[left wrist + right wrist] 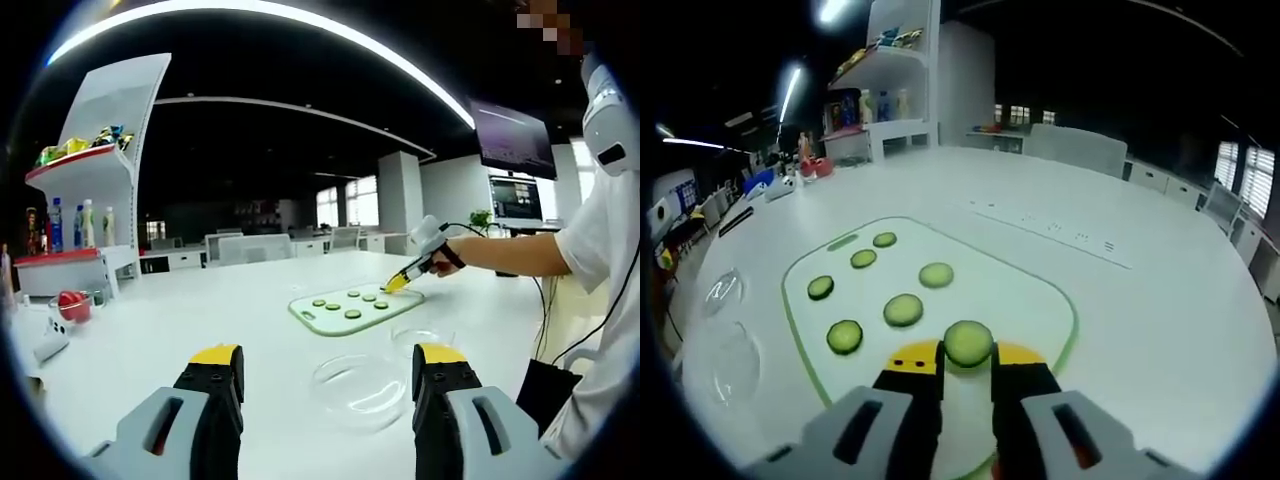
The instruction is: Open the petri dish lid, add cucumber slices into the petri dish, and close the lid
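Right gripper view: cucumber slice (968, 343) btwn right tongs (967, 368) tips, over board (1040, 300).

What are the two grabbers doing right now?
Left gripper: open, holding nothing.
Right gripper: shut on a round green cucumber slice.

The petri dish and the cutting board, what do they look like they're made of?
Petri dish: clear glass or plastic, glossy; the table shows through it, so I can't tell which. Cutting board: probably plastic, smooth white surface with a thin green border.
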